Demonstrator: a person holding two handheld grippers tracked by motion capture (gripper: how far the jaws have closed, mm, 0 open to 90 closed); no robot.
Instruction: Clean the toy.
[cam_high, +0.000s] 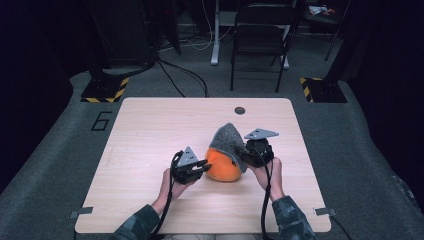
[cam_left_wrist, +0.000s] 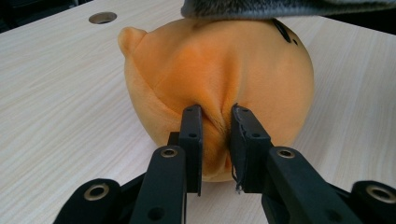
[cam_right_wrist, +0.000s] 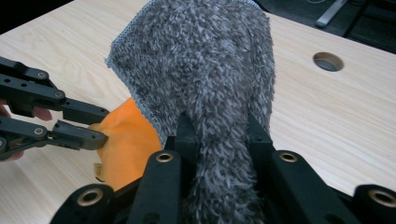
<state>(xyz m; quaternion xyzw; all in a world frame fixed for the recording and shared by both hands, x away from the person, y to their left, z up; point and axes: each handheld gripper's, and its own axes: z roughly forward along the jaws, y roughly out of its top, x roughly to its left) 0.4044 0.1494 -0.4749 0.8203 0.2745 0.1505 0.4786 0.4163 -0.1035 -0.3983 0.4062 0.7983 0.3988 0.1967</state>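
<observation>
High view: orange plush toy (cam_high: 223, 165) sits on the counter (cam_high: 150, 130), a little right of middle and toward the near edge. Grey cloth (cam_high: 229, 141) is draped over its top and right side, rising to a peak behind it. Left gripper (cam_high: 202, 166) comes in from the toy's left, fingers at its flank. Right gripper (cam_high: 246, 152) is at the toy's right, at the hanging edge of the cloth. A round hole (cam_high: 240, 110) is cut in the counter near the far edge. Left gripper view: left gripper (cam_left_wrist: 215, 140) has its fingers (cam_left_wrist: 192, 140) clenched on a fold of the plush toy (cam_left_wrist: 261, 70); the fabric puckers between them. The cloth (cam_left_wrist: 280, 7) overhangs the top of the toy. Right gripper view: right gripper (cam_right_wrist: 218, 140) is clamped on a bunched length of the cloth (cam_right_wrist: 205, 60), which bulges up between the fingers (cam_right_wrist: 186, 135). Plush toy (cam_right_wrist: 123, 140) peeks out under the cloth's hemmed edge, and the left gripper (cam_right_wrist: 100, 123) pinches it from the side. Judgement: the step in hand looks like working the cloth over the toy, one hand pinning the toy, the other handling the cloth; whether it is being pulled on or off I cannot tell. Next move calls for the left grip to hold firm while the right draws the cloth steadily, without dragging the toy.
</observation>
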